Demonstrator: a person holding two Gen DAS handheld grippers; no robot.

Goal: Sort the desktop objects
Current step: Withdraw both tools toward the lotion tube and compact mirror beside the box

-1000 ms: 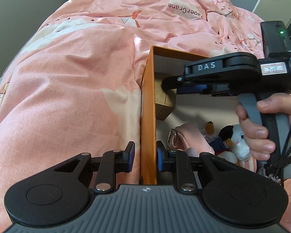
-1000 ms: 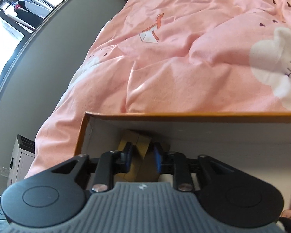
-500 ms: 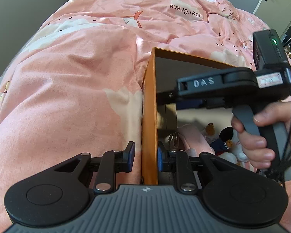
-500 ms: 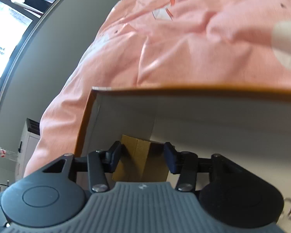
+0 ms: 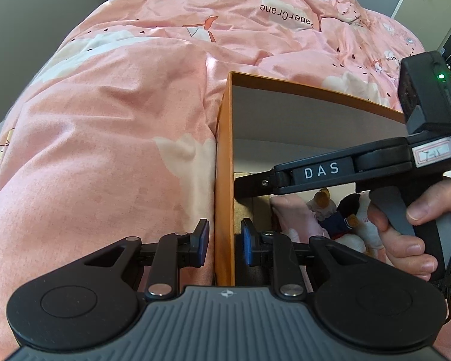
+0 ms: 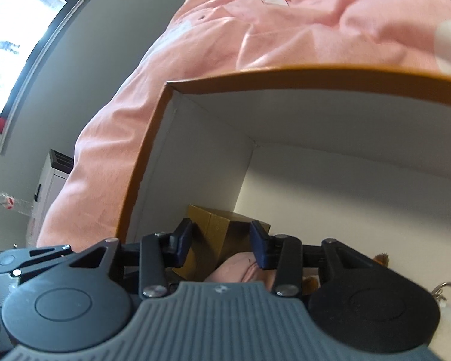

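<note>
An orange cardboard box (image 5: 285,85) with white inner walls stands on the bed. My left gripper (image 5: 224,242) is shut on the box's left wall (image 5: 224,165), one pad outside and one inside. A hand holds my right gripper (image 5: 240,185) low inside the box. In the right wrist view a small brown carton (image 6: 216,228) rests in the box's near-left corner between the fingers of the right gripper (image 6: 221,242). Those jaws are closing, and the pads stand clear of the carton. A pink soft item (image 5: 294,216) and plush toys (image 5: 354,216) lie on the box floor.
A pink printed duvet (image 5: 120,120) surrounds the box on all sides. A metal key ring (image 6: 448,288) lies by the plush toys. Beyond the bed are a grey wall, a window (image 6: 12,30) and a white cabinet (image 6: 54,177).
My right gripper let go of the brown carton, its jaws spread, and it tilted and sank lower into the box. The carton now rests in the corner. My left gripper kept still.
</note>
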